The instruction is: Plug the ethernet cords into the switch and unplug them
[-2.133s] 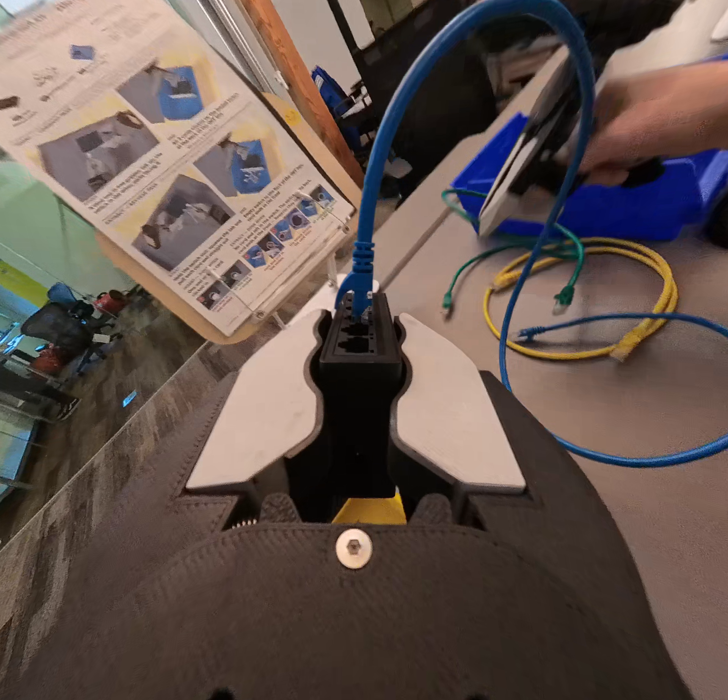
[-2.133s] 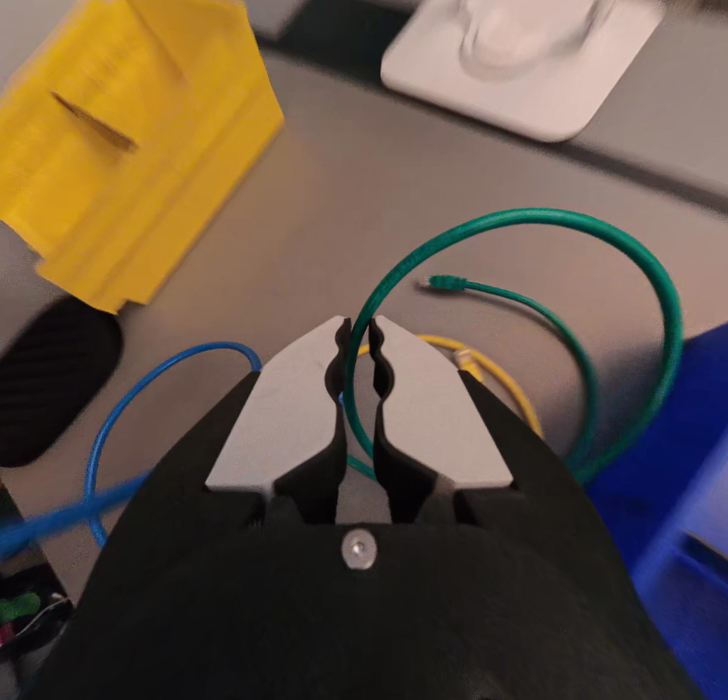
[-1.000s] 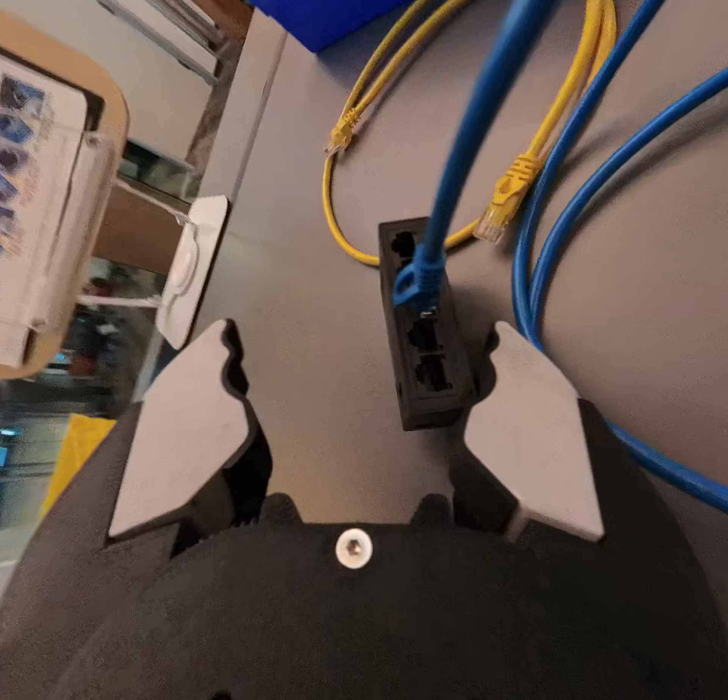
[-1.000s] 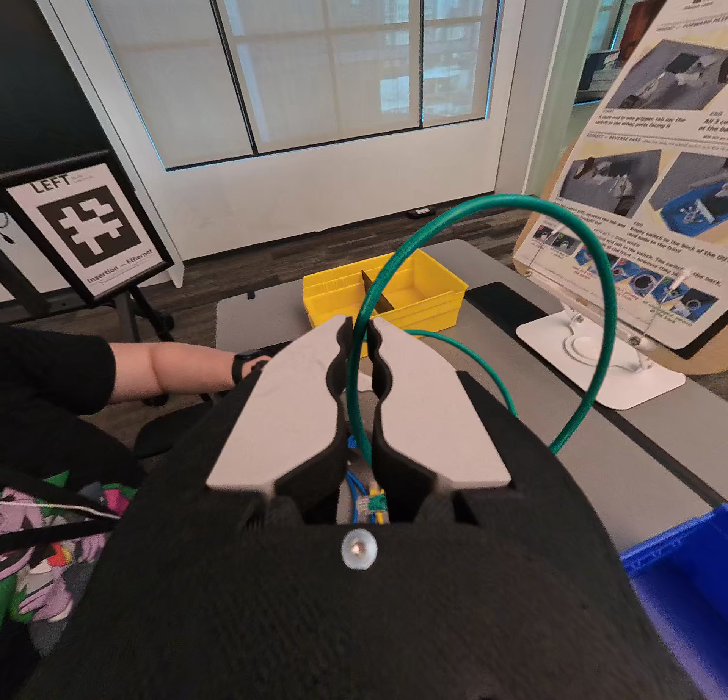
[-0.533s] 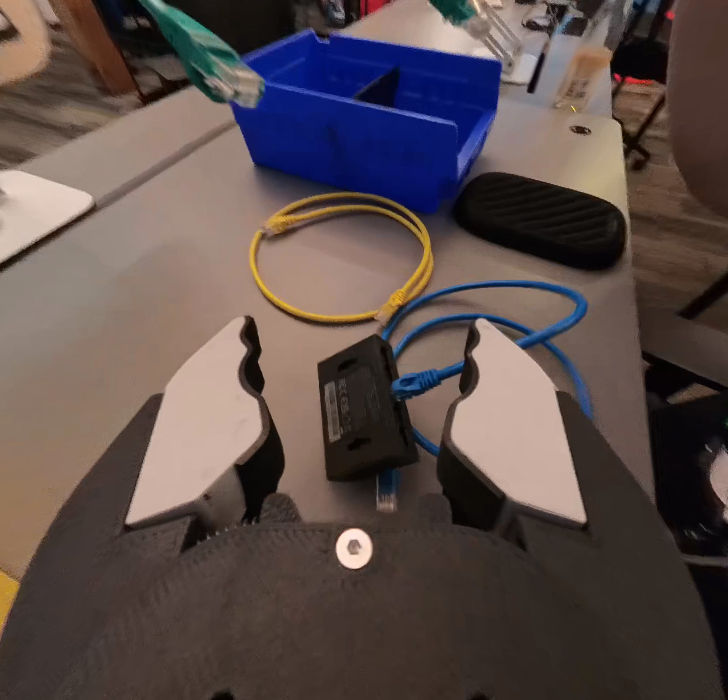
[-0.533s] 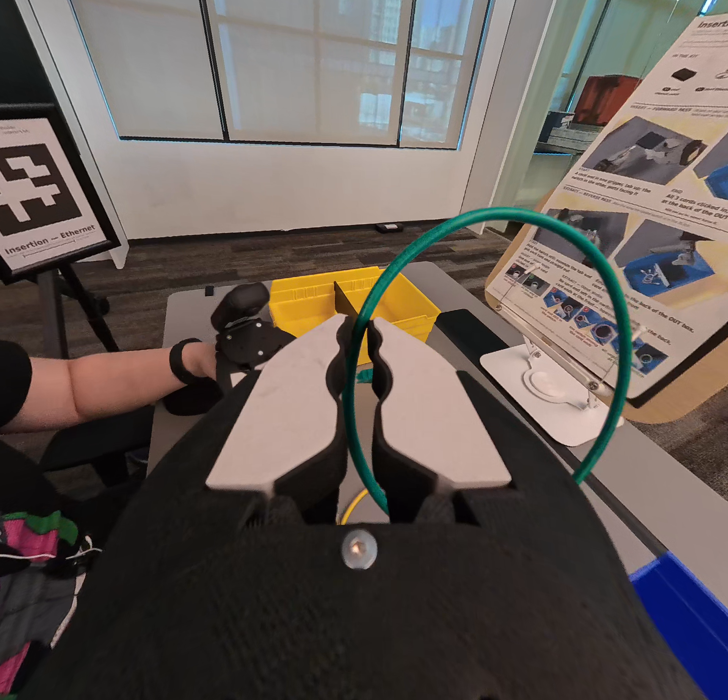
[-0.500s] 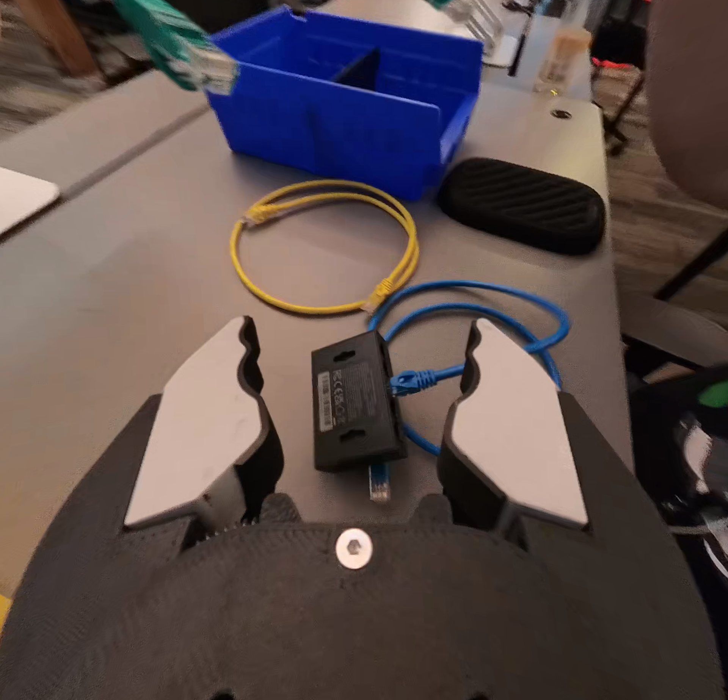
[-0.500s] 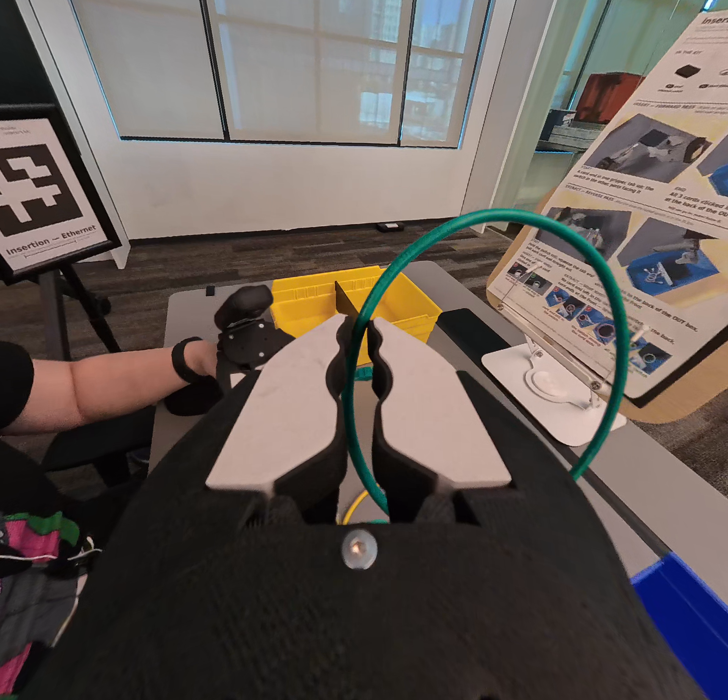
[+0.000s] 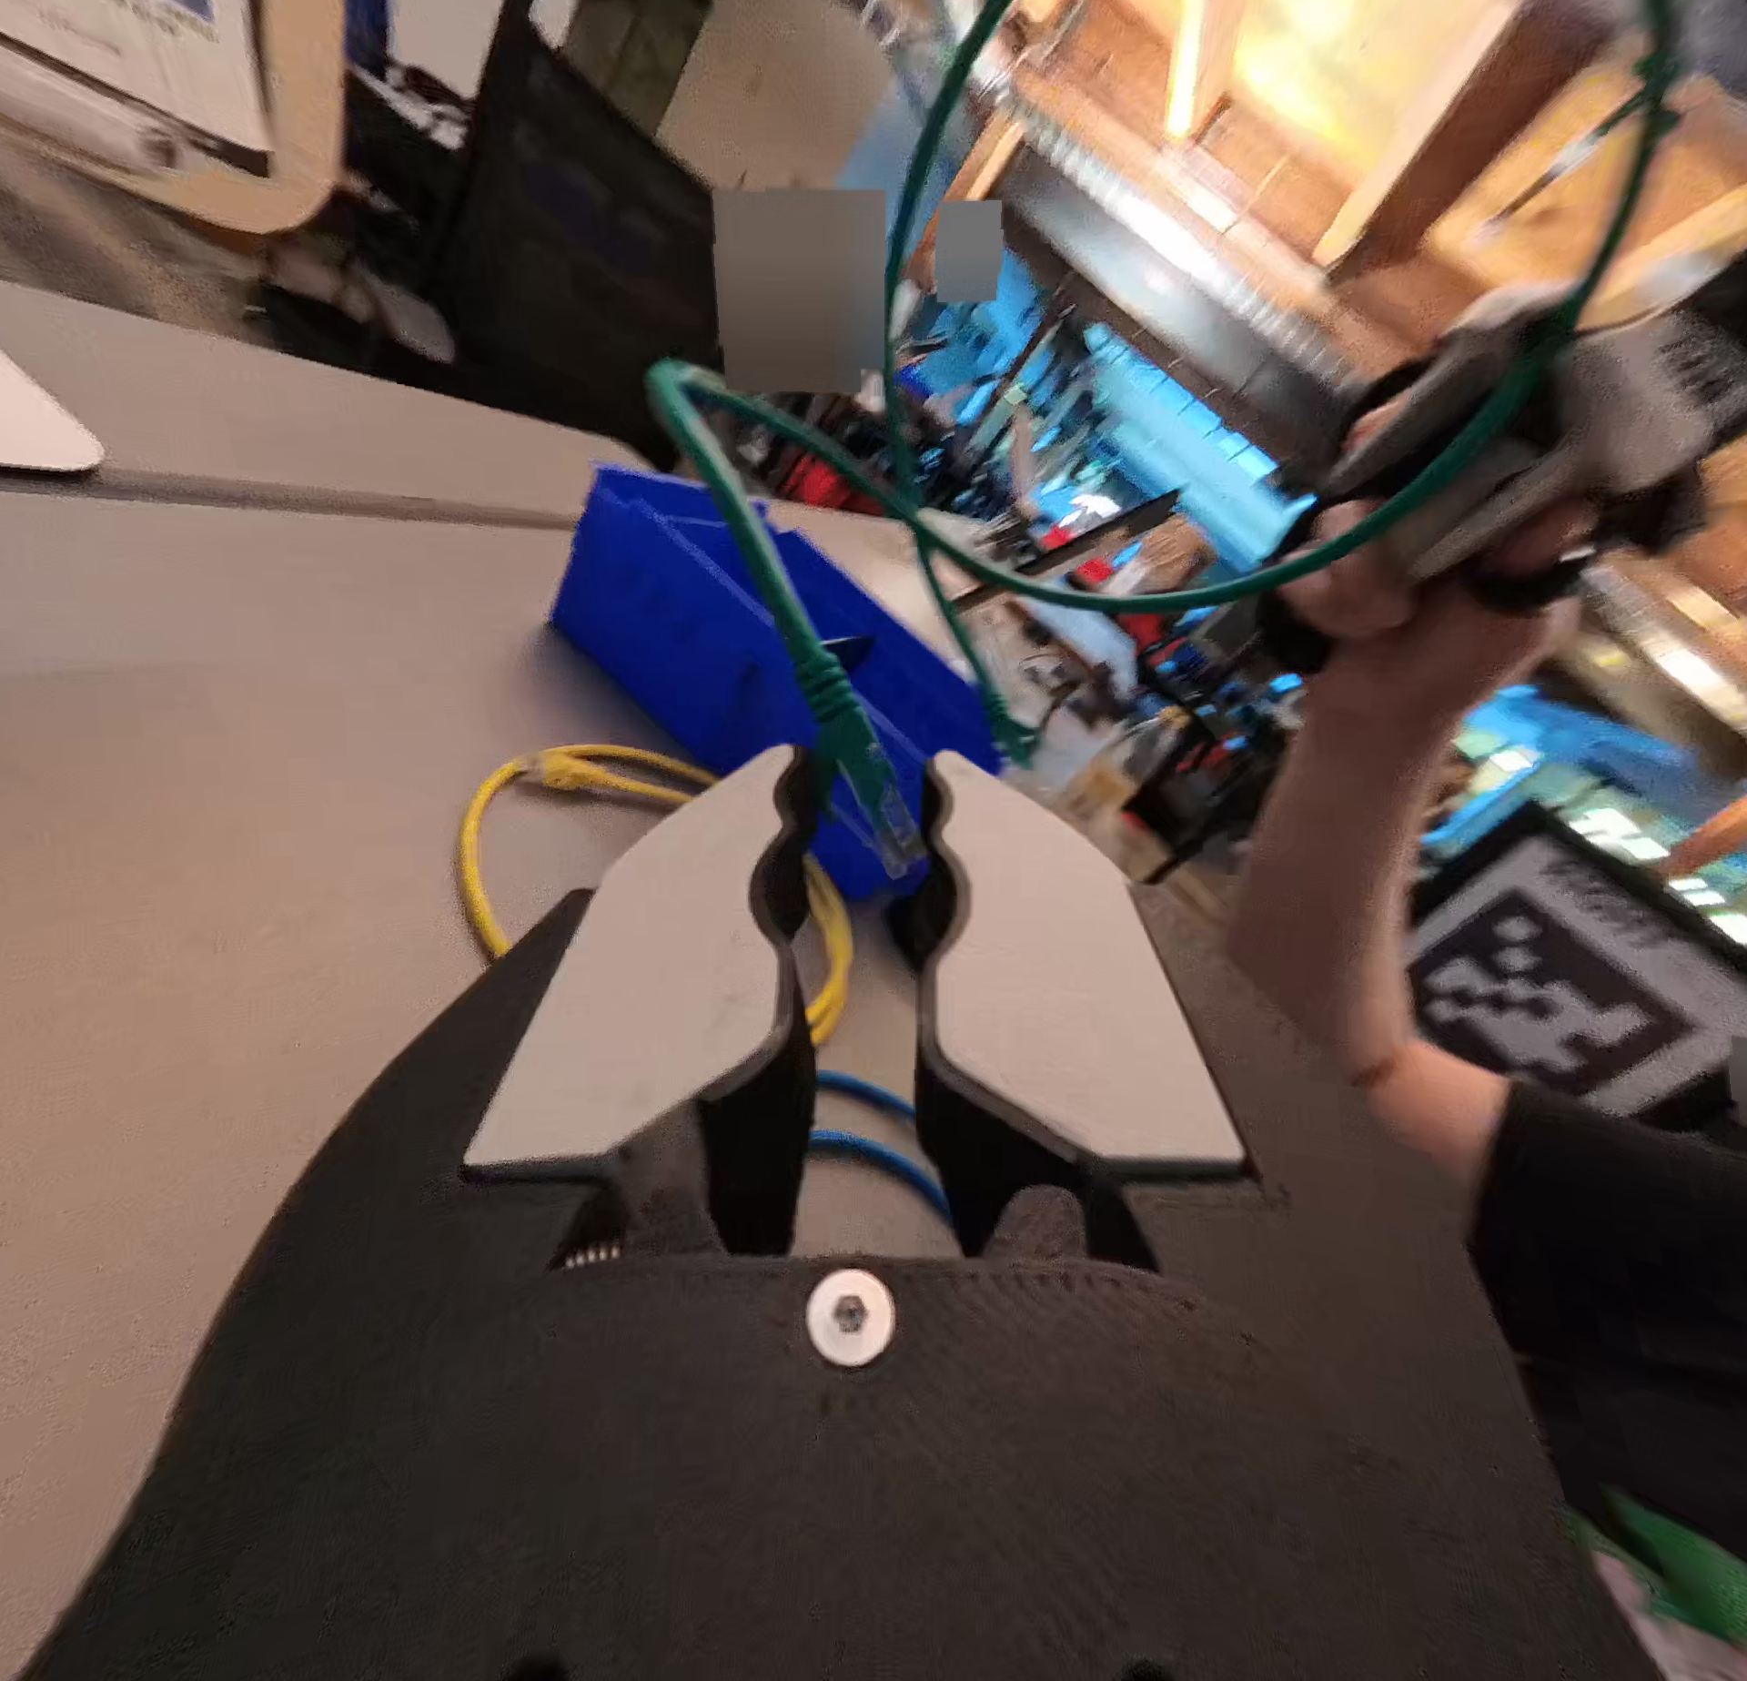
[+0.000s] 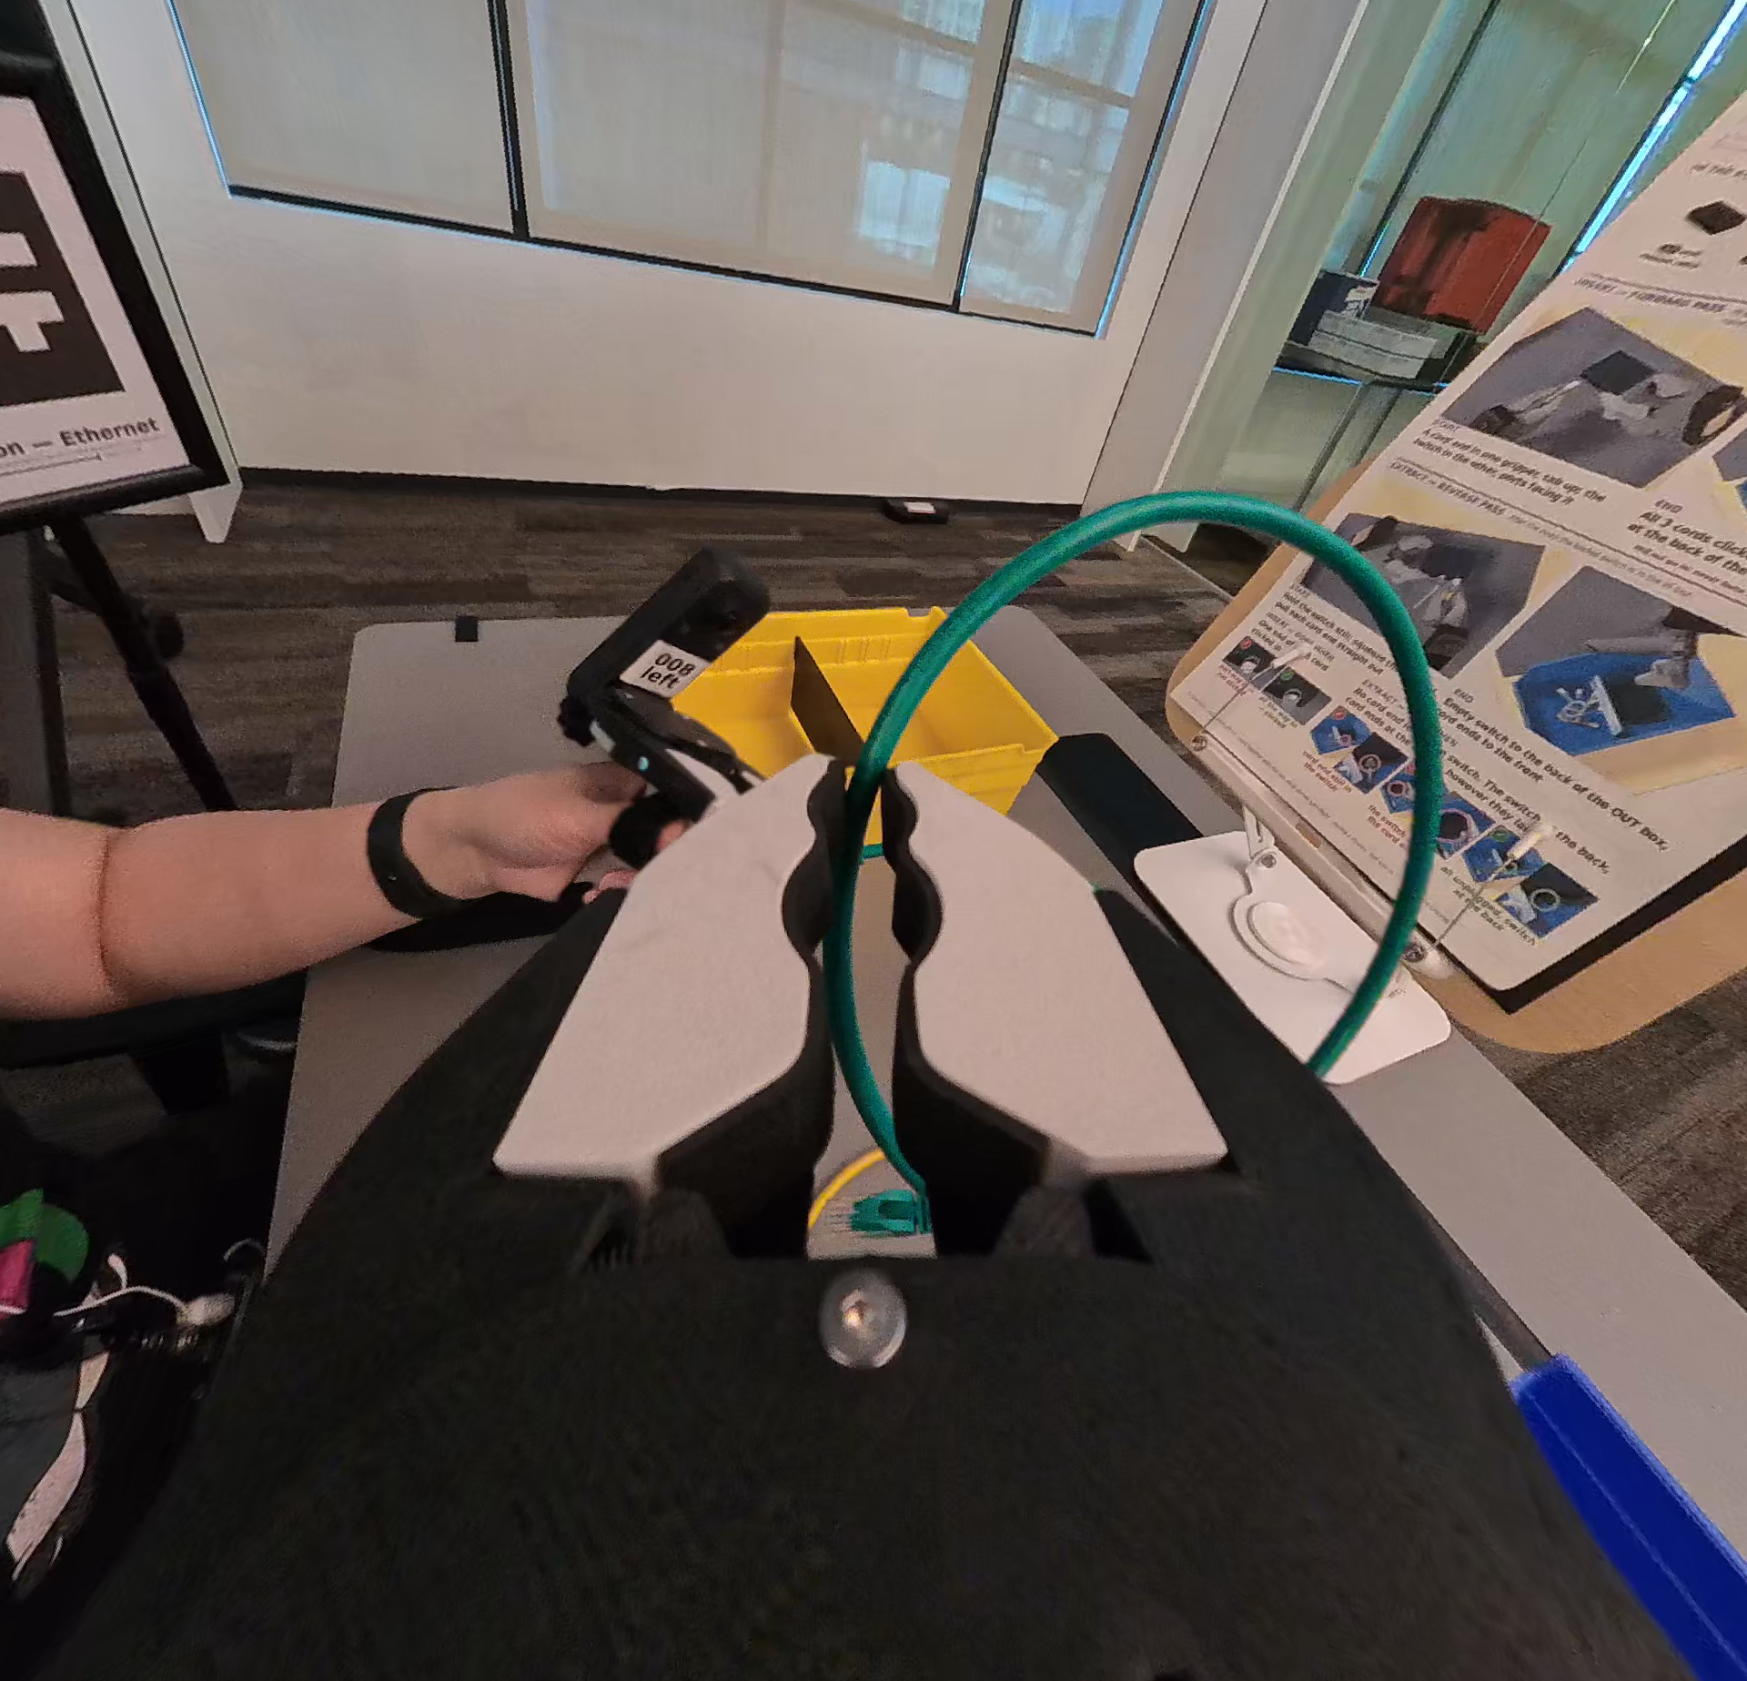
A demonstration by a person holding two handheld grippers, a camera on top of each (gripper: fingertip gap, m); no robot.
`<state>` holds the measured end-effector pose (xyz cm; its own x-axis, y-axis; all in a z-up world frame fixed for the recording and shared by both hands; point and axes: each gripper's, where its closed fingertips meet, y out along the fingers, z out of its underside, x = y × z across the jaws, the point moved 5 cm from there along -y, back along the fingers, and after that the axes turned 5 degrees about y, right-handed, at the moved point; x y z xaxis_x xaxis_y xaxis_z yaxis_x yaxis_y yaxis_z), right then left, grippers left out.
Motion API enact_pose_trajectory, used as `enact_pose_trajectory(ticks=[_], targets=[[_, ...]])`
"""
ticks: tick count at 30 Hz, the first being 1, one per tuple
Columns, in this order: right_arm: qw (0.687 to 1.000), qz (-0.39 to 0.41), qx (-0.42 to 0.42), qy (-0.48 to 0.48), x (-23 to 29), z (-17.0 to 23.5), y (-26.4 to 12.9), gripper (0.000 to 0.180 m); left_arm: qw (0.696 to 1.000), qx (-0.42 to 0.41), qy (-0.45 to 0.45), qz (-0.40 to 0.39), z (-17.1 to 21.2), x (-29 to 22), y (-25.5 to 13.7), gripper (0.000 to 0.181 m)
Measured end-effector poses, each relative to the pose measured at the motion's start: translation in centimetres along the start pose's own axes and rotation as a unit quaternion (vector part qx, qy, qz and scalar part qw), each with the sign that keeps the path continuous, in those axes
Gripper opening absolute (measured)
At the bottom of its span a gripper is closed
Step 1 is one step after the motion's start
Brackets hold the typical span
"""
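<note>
Left claw (image 9: 860, 822): was spread over switch on table; now raised, narrowed to small gap, green cord plug (image 9: 865, 785) hanging between tips, not clamped. Switch out of view. Right claw (image 10: 856, 813): clamped on green cord (image 10: 1229, 520). Likely handover for re-grip at plug.

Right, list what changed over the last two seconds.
The left claw let go of the switch, left it on the table and swung up; its jaws have narrowed around the green cord's plug, not visibly clamped. The switch and its plugged-in blue cord are now out of view. The right claw lifted off the table and stays shut on the green cord.
</note>
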<state>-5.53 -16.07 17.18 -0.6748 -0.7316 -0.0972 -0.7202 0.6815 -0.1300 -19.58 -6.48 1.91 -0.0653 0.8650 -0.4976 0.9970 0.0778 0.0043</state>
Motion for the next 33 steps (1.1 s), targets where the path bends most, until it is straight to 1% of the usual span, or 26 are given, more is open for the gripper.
enact_pose_trajectory(ticks=[3, 5, 6, 7, 8, 9, 10, 11, 12, 13, 14, 15, 16, 17, 19, 20, 21, 23, 24, 25, 27, 30, 31, 33], targets=[[1.000, 0.003, 0.016, -0.002, 0.1, 0.8, -0.4, 0.008, 0.997, 0.015, 0.069, -0.041, -0.5, 0.4, 0.6, 0.015], [0.998, 0.003, 0.052, 0.028, -0.2, 2.5, -0.7, 0.008, 0.988, 0.011, 0.136, -0.076, -1.7, 0.2, 0.2, 0.014], [0.996, 0.002, 0.071, 0.053, -0.4, 3.6, -0.8, 0.008, 0.977, 0.012, 0.184, -0.106, -2.5, 0.1, -0.1, 0.014], [0.994, 0.001, 0.082, 0.079, -0.6, 4.9, -0.9, 0.009, 0.960, 0.015, 0.243, -0.134, -3.3, -0.1, -0.4, 0.014], [0.990, 0.000, 0.093, 0.108, -0.9, 6.2, -0.9, 0.014, 0.936, 0.020, 0.313, -0.159, -4.1, -0.6, -0.7, 0.014], [0.985, 0.008, 0.104, 0.136, -1.4, 7.5, -1.0, 0.025, 0.903, 0.029, 0.385, -0.190, -4.8, -1.0, -0.8, 0.014], [0.981, 0.029, 0.111, 0.158, -1.9, 8.5, -1.2, 0.033, 0.862, 0.046, 0.457, -0.215, -5.3, -1.6, -0.9, 0.013], [0.977, 0.053, 0.115, 0.170, -2.2, 9.3, -1.7, 0.036, 0.819, 0.061, 0.521, -0.230, -5.6, -2.2, -0.7, 0.013], [0.977, 0.076, 0.104, 0.171, -2.2, 9.4, -2.3, 0.037, 0.785, 0.074, 0.566, -0.240, -5.9, -2.7, -0.4, 0.013], [0.980, 0.085, 0.064, 0.165, -1.7, 8.8, -2.9, 0.036, 0.767, 0.084, 0.592, -0.235, -6.0, -3.3, 0.0, 0.013], [0.984, 0.074, 0.003, 0.164, -0.8, 7.6, -3.4, 0.028, 0.758, 0.089, 0.608, -0.220, -6.0, -3.9, 0.4, 0.013], [0.982, 0.039, -0.061, 0.173, 0.4, 6.4, -3.6, 0.017, 0.749, 0.091, 0.623, -0.205, -6.1, -4.5, 0.8, 0.013], [0.975, -0.014, -0.110, 0.192, 1.5, 5.6, -3.2, 0.012, 0.738, 0.096, 0.641, -0.190, -6.1, -5.1, 1.2, 0.013], [0.965, -0.070, -0.125, 0.219, 2.3, 5.6, -2.4, 0.015, 0.723, 0.098, 0.662, -0.174, -6.0, -5.8, 1.5, 0.013], [0.942, -0.142, -0.079, 0.293, 2.0, 7.4, 0.3, 0.036, 0.698, 0.099, 0.694, -0.146, -5.9, -7.2, 2.0, 0.013], [0.928, -0.167, -0.064, 0.327, 1.4, 8.5, 1.5, 0.040, 0.689, 0.101, 0.706, -0.130, -5.8, -7.9, 2.2, 0.013], [0.908, -0.205, -0.074, 0.357, 0.9, 9.1, 2.4, 0.041, 0.682, 0.101, 0.714, -0.118, -5.7, -8.6, 2.3, 0.013], [0.854, -0.297, -0.116, 0.411, 0.0, 9.1, 3.0, 0.041, 0.680, 0.104, 0.720, -0.091, -5.6, -9.9, 2.3, 0.013], [0.835, -0.333, -0.140, 0.416, -0.4, 8.7, 2.9, 0.036, 0.683, 0.106, 0.718, -0.077, -5.5, -10.4, 2.2, 0.013], [0.829, -0.351, -0.149, 0.409, -0.6, 8.5, 3.0, 0.030, 0.685, 0.107, 0.718, -0.067, -5.4, -10.8, 2.1, 0.013], [0.843, -0.354, -0.146, 0.377, -0.6, 8.1, 3.4, 0.035, 0.683, 0.120, 0.719, -0.052, -5.2, -11.3, 2.0, 0.013], [0.833, -0.398, -0.154, 0.352, 0.2, 6.8, 3.1, 0.033, 0.677, 0.129, 0.723, -0.044, -5.2, -11.5, 1.9, 0.013], [0.837, -0.393, -0.151, 0.350, 0.1, 6.5, 3.2, 0.026, 0.676, 0.131, 0.724, -0.039, -5.1, -11.6, 1.9, 0.013], [0.853, -0.363, -0.134, 0.351, -0.4, 6.6, 3.7, 0.023, 0.671, 0.138, 0.727, -0.035, -5.0, -11.7, 2.1, 0.014]])
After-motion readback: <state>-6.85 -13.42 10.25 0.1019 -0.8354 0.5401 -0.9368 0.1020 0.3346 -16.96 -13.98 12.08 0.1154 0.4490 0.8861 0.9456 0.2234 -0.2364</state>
